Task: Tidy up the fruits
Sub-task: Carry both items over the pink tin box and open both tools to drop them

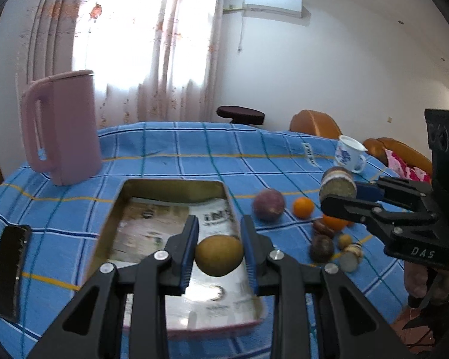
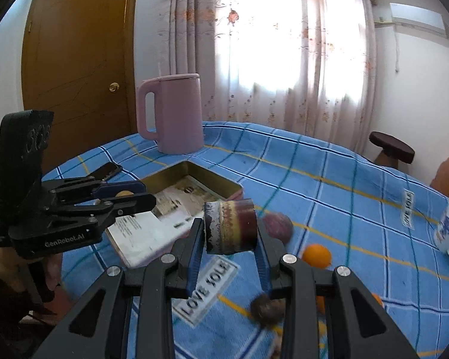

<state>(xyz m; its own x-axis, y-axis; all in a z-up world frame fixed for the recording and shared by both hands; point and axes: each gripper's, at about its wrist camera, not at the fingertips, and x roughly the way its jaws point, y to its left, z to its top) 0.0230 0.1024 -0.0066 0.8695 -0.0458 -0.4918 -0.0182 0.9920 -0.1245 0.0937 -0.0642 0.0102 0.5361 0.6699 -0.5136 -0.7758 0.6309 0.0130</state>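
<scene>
The table (image 1: pixel 194 146), covered by a blue checked cloth, is seen carrying everything. A pink jug (image 1: pixel 61 128) is stood upright at its far left, well apart from the fruit. A shallow metal tin (image 1: pixel 128 191), lined with printed paper, is laid open near the middle, and a dark phone (image 1: pixel 9 272) is laid flat to its left. A white mug with blue pattern (image 1: pixel 348 154) is set near the far right edge. The right tool (image 2: pixel 229 230) is closed on a short cylinder of cut sugarcane (image 2: pixel 230 229), which is held clear of the cloth, above the loose fruit. The left tool (image 1: pixel 219 254) is closed on a small brown-green kiwi (image 1: pixel 219 255), held over the tin's near right part; whether it is touching the paper cannot be told. To the right of the tin a purple passion fruit (image 1: pixel 268 205) and a small orange (image 1: pixel 303 207) are lain side by side, with a blurred cluster of smaller fruit pieces (image 1: pixel 335 242) nearer the right tool.
</scene>
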